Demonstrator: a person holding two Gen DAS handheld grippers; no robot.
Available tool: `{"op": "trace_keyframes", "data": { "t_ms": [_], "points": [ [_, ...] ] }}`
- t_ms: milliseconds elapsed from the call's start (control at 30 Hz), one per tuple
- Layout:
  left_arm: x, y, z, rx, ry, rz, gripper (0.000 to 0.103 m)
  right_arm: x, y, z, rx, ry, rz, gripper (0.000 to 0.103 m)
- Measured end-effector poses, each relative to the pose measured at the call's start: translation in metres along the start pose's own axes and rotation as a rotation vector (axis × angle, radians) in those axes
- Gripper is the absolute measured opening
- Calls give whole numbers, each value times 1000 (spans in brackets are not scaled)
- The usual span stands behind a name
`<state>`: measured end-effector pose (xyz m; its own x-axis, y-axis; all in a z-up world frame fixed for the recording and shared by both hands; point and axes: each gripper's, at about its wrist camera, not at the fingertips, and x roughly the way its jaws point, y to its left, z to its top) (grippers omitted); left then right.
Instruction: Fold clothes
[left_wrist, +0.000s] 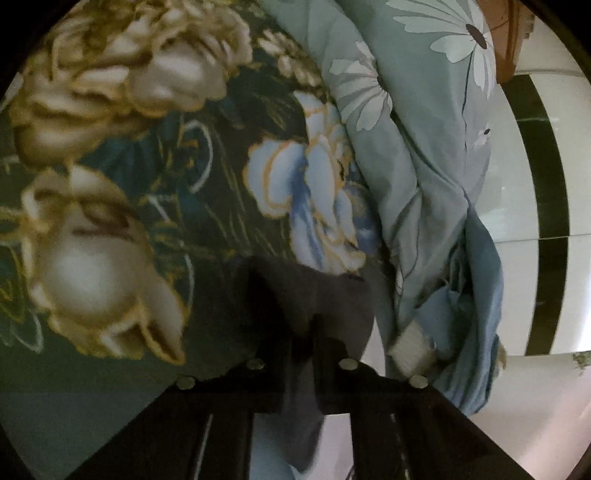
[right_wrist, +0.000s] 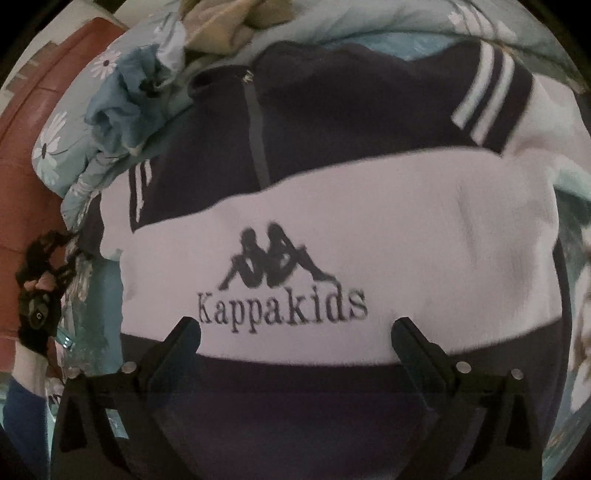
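Bedding everywhere: dark flowered bedspread (left_wrist: 122, 229) below, pale daisy quilt (right_wrist: 55, 147) bunched past the sweatshirt (right_wrist: 332, 229), itself spread front-up on the bed. Left gripper (left_wrist: 314, 354) clenched on a dark fold at the sweatshirt's edge; right gripper (right_wrist: 295, 332) released, spread wide over its lower band. Judged soft, light, limp; best pinched at hem and shoulder seams.

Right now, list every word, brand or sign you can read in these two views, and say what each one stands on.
"Kappakids": dark stitched lettering on the white chest band of the navy and white sweatshirt, right wrist view.
Above it, the brand's logo of two seated figures, no words.
Left wrist view: only flower prints on the bedding; no text.
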<state>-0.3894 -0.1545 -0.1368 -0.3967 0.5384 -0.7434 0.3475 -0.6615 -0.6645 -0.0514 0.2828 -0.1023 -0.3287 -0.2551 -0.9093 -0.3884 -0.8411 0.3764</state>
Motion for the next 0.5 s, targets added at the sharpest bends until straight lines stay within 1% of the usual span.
{"op": "trace_keyframes", "data": {
  "t_ms": [67, 133, 200, 267, 367, 433, 467, 500],
  "points": [
    [-9, -7, -1, 27, -34, 17, 9, -3, -5, -5, 10, -2, 9, 103],
    [-24, -19, -2, 70, -85, 28, 8, -8, -9, -9, 16, -7, 19, 103],
    [-36, -32, -1, 108, -133, 10, 8, -12, -14, -12, 27, -15, 28, 103],
    [-46, -40, -7, 167, -175, 36, 8, -15, -22, -15, 42, -19, 37, 103],
    [-34, -31, -6, 177, -139, 144, 8, -17, -33, -20, 71, -25, 44, 103],
    [-40, -26, -10, 172, -148, 155, 8, -20, -38, -22, 84, -33, 54, 103],
    [-44, -32, -16, 202, -162, 154, 8, -21, -39, -23, 86, -37, 56, 103],
    [-49, -46, -22, 252, -178, 155, 8, -23, -40, -23, 86, -41, 55, 103]
  ]
}}
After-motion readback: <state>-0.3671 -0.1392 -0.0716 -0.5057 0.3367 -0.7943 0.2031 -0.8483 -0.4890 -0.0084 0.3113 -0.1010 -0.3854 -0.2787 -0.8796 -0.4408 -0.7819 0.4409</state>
